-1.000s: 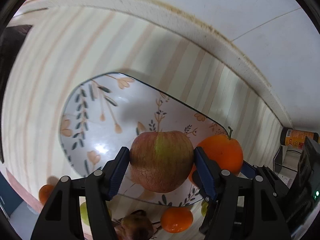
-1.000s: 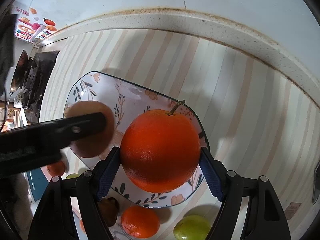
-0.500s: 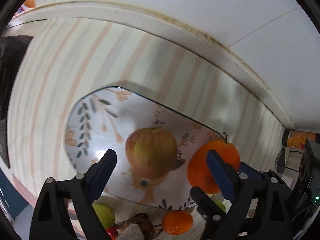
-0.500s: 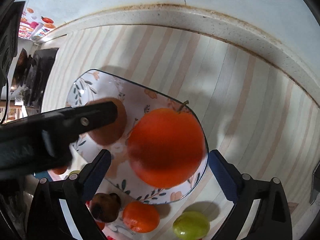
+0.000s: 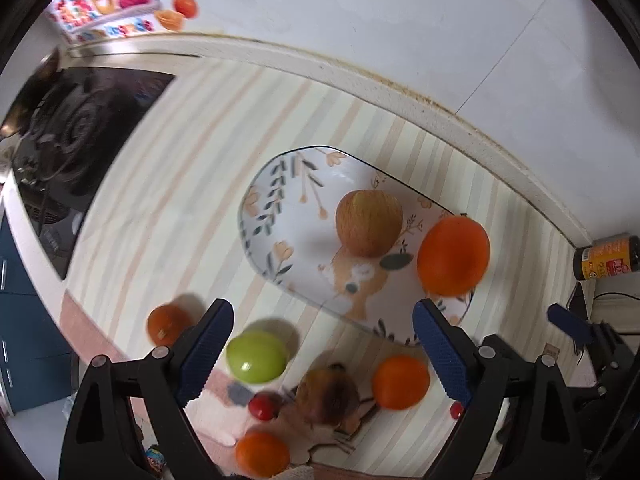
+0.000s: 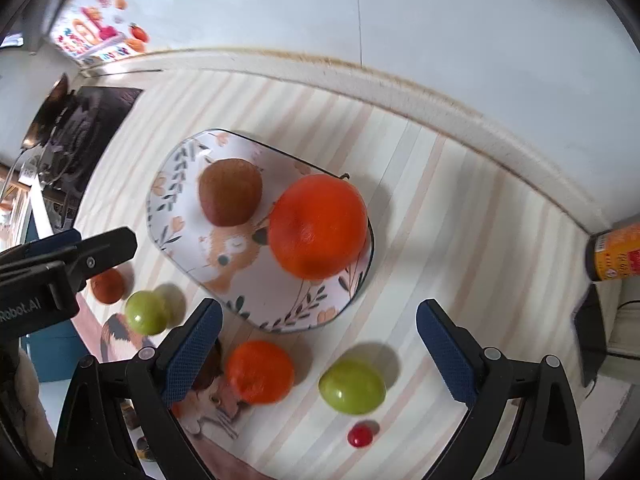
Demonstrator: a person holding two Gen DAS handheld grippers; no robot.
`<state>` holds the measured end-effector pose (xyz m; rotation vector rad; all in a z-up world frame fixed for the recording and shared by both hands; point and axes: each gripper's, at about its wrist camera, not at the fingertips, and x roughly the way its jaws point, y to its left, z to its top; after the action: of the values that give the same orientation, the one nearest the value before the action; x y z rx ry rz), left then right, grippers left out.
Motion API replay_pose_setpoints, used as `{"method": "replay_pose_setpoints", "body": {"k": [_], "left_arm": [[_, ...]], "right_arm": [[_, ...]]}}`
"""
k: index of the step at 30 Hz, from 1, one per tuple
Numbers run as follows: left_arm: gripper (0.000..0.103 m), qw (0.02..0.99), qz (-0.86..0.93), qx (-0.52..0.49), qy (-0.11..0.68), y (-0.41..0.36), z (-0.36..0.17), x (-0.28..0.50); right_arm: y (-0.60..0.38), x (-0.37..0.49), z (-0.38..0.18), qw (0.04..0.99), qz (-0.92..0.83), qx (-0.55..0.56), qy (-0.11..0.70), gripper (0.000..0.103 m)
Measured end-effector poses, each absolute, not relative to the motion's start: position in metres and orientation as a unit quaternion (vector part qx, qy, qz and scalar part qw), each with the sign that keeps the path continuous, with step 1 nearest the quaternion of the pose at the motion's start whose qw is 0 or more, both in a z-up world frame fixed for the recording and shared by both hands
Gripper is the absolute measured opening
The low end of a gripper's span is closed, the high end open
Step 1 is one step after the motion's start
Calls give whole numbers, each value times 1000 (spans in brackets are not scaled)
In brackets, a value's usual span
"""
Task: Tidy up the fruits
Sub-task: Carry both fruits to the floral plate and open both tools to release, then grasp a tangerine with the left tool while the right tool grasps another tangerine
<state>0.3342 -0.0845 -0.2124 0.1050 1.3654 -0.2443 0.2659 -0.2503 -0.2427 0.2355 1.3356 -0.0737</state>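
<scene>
Change: a second ago each gripper clamped a fruit over the plate; half a second ago both had let go; now both are pulled back and higher, so more of the counter shows.
Left gripper [image 5: 322, 346]: released, jaws wide, nothing between them; hangs over the near fruits.
Right gripper [image 6: 318, 346]: released, jaws wide, empty; near edge of plate ahead of it.
Plate [image 6: 256, 312]: on the striped counter, holds two fruits.
Apple [image 5: 369, 223]: resting on plate, left-centre, upright.
Orange [image 6: 318, 226]: on plate at its right edge, just beside the apple; contact not certain.
Loose fruit: green fruit [image 5: 257, 356], tangerine [image 5: 401, 376], brown fruit [image 5: 328, 394], small red fruit [image 5: 263, 406], second green fruit [image 6: 352, 386], all off the plate on the near side.
Bottle [image 5: 608, 258]: lying far right, apart from the work.
Meaning: two placed, several left. Judged next: each gripper takes a near fruit; round ones may roll if nudged.
</scene>
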Motion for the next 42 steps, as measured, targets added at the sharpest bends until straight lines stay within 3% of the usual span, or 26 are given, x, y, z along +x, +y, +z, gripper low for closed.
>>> {"method": "replay_pose_setpoints", "body": {"k": [11,26,30,35,42], "left_arm": [[92,810,-120,48,572,-66,-154,264],[92,836,-116,27,536,-47,-118,216],[100,835,-104,18,540,-36,-123,217],[101,825,-65,4,562,-10,-148,218],[101,768,-9,-23,640,21,-228,203]], "right_arm": [[-230,203,-167,823,-27,84,562,100],[-225,144,-130,841,-24,106,529,100],[-227,147,-143,829,-13,123,545,100],[-224,158,-183,803,11,143,578,100],[-214,179,-258,754,44,163,635,100]]}}
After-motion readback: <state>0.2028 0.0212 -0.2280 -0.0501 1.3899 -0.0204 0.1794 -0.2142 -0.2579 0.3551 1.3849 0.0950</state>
